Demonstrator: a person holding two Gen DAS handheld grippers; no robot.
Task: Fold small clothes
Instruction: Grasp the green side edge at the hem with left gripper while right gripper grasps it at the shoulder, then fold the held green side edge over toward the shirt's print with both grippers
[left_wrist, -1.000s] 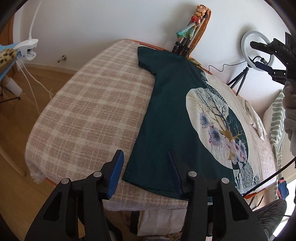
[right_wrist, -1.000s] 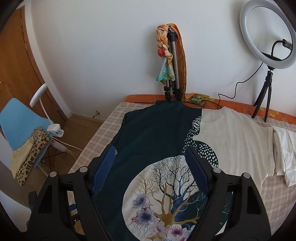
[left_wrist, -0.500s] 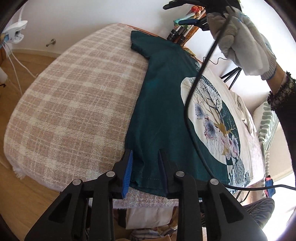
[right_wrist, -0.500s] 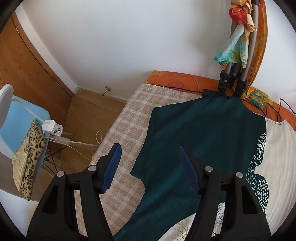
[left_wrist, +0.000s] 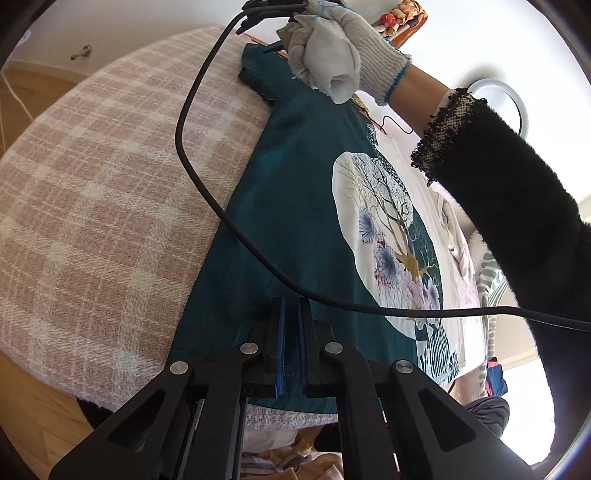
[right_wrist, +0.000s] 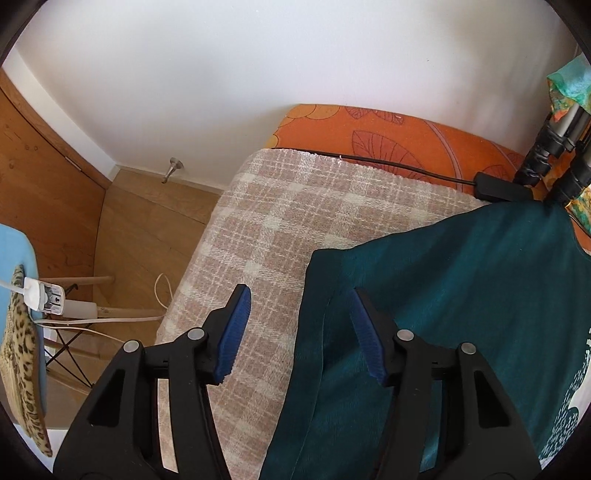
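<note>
A dark teal T-shirt (left_wrist: 295, 206) with a round tree print lies flat on the plaid blanket (left_wrist: 103, 192). My left gripper (left_wrist: 291, 314) is shut on the shirt's bottom hem near its left corner. In the right wrist view my right gripper (right_wrist: 299, 306) is open, its fingers straddling the edge of the shirt's sleeve (right_wrist: 332, 295) close above the blanket (right_wrist: 280, 221). In the left wrist view the gloved hand (left_wrist: 332, 55) holds the right gripper over that sleeve at the far end.
A black cable (left_wrist: 207, 177) hangs across the shirt. A white garment (left_wrist: 454, 236) lies right of the shirt. A tripod (right_wrist: 554, 147) stands by the orange mattress edge (right_wrist: 369, 140). A blue chair with leopard cloth (right_wrist: 18, 350) stands on the floor at left.
My left gripper came down onto the hem and closed on it. My right gripper moved forward and left, down to the sleeve at the shirt's far end, staying open.
</note>
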